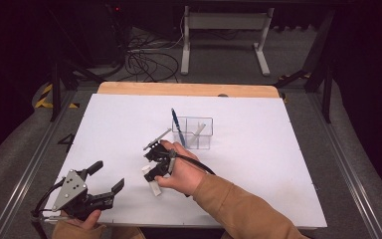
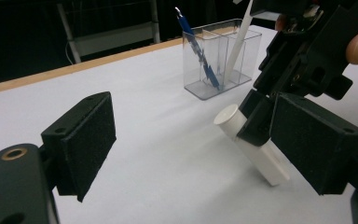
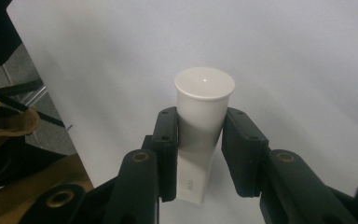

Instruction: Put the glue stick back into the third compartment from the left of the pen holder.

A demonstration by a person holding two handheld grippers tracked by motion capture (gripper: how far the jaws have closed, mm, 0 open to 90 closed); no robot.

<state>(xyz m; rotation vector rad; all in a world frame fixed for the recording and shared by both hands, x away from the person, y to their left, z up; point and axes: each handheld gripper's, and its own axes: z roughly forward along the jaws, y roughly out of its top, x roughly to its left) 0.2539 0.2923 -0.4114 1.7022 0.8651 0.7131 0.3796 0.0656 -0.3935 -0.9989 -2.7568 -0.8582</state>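
Organizer (image 1: pixel 199 133) beyond right claw (image 1: pixel 153 175) clamping white tube (image 3: pixel 200 116), blue pen (image 1: pixel 177 127) inside

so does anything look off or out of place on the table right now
Nothing is spilled or broken. The white tube is tilted, its lower end on the table, clamped in the right gripper. The clear organiser stands upright, holding a blue pen. The left gripper is open.

We find no text that we can read. The white tube (image 3: pixel 200 135) carries a small grey mark low on its side in the right gripper view, too blurred for us to make out. On the floor far left of the table (image 1: pixel 278 149), we see yellow-and-black hazard tape (image 1: pixel 45 95), without words.
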